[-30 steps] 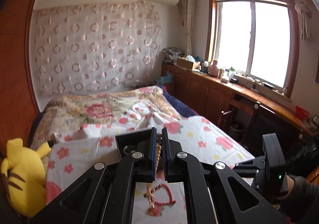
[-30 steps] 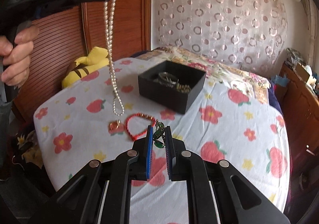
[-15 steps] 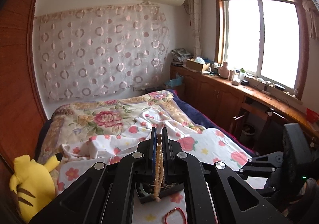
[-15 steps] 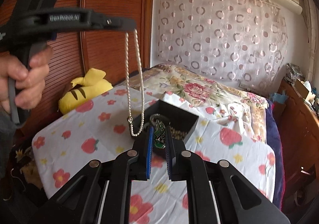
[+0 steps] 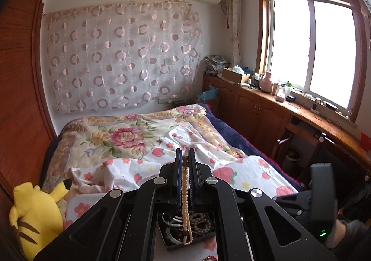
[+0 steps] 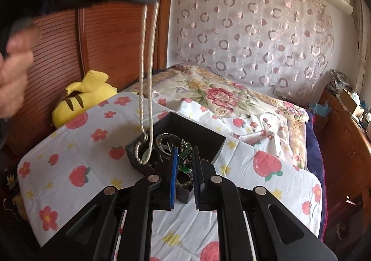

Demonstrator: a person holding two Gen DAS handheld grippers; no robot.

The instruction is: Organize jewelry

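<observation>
L gripper [image 5: 184, 163] jaws gripping pearl necklace [image 6: 148, 75], dangling into black box [image 6: 215, 145] at frame centre; R gripper [image 6: 184, 159] jaws clamping green pendant [image 6: 184, 159].

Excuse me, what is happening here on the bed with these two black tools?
A person is putting jewelry into a black box on the bed. The left gripper is shut on a pearl necklace, which hangs down with its lower end at the box's near corner. The right gripper holds a green jewelry piece just over the box. The box already holds several bracelets and beads. A yellow plush toy lies beside the floral sheet.
</observation>
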